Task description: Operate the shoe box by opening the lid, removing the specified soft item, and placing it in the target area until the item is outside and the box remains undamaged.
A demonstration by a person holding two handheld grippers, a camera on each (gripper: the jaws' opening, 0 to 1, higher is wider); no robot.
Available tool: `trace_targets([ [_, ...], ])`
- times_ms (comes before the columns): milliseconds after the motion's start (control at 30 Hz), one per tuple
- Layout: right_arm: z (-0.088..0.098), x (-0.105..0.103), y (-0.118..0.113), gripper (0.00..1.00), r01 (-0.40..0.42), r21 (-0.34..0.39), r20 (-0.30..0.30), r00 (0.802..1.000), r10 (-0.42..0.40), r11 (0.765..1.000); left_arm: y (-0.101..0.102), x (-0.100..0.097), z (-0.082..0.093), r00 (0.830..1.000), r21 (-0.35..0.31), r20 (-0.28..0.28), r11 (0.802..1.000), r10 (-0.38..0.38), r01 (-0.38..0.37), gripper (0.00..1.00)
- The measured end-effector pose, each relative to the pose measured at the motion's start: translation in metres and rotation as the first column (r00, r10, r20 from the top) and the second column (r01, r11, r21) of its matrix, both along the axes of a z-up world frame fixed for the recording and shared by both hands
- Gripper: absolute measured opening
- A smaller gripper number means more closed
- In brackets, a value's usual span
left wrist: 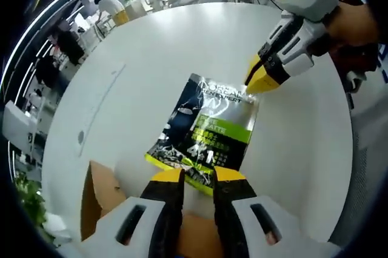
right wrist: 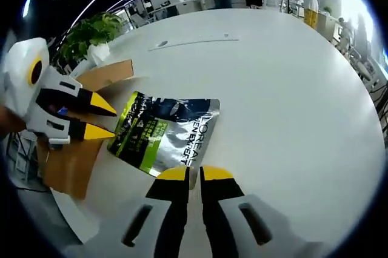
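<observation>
1. Left gripper (left wrist: 199,176) stands by the pouch's (left wrist: 206,131) near edge, jaws slightly apart, apparently letting go.
2. Right gripper (right wrist: 188,174) pinches the opposite edge, steadying it.
3. Pouch lies flat on the table (right wrist: 285,88), outside the box (right wrist: 79,149).

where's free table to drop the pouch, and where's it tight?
Free: the white table beyond and to the right of the pouch in the right gripper view. Tight: the edge by the cardboard box, where the left gripper and right gripper flank the pouch.
</observation>
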State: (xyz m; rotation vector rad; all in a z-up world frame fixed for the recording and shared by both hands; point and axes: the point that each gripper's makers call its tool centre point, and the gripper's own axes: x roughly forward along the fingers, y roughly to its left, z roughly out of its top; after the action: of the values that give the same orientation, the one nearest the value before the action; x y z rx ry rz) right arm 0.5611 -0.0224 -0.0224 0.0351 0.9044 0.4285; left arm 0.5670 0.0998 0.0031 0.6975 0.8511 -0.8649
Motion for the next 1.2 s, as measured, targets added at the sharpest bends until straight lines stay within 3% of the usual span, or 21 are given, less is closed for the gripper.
trace_targets([
  [267, 0.013, -0.001, -0.005, 0.16, -0.011, -0.012, 0.036, 0.999, 0.012, 1.000, -0.003, -0.012, 0.017, 0.999, -0.095, -0.016, 0.995, 0.041, -0.042, 0.19],
  [400, 0.021, -0.007, -0.006, 0.20, -0.032, -0.007, 0.047, 0.998, 0.032, 0.999, -0.009, -0.020, 0.031, 0.989, -0.220, -0.086, 0.966, 0.120, -0.136, 0.22],
  [567, 0.032, -0.016, -0.006, 0.24, -0.070, -0.023, 0.070, 0.995, 0.072, 0.997, -0.001, -0.024, 0.048, 0.990, -0.252, -0.057, 0.957, 0.130, -0.140, 0.24],
  [1100, 0.082, -0.032, 0.008, 0.35, -0.145, -0.029, 0.158, 0.976, 0.147, 0.989, 0.027, -0.051, 0.074, 0.982, -0.317, -0.080, 0.930, 0.169, -0.186, 0.37],
  [1200, 0.089, -0.035, 0.009, 0.37, -0.154, -0.031, 0.169, 0.973, 0.157, 0.988, 0.032, -0.056, 0.080, 0.979, -0.348, -0.086, 0.915, 0.185, -0.204, 0.41],
])
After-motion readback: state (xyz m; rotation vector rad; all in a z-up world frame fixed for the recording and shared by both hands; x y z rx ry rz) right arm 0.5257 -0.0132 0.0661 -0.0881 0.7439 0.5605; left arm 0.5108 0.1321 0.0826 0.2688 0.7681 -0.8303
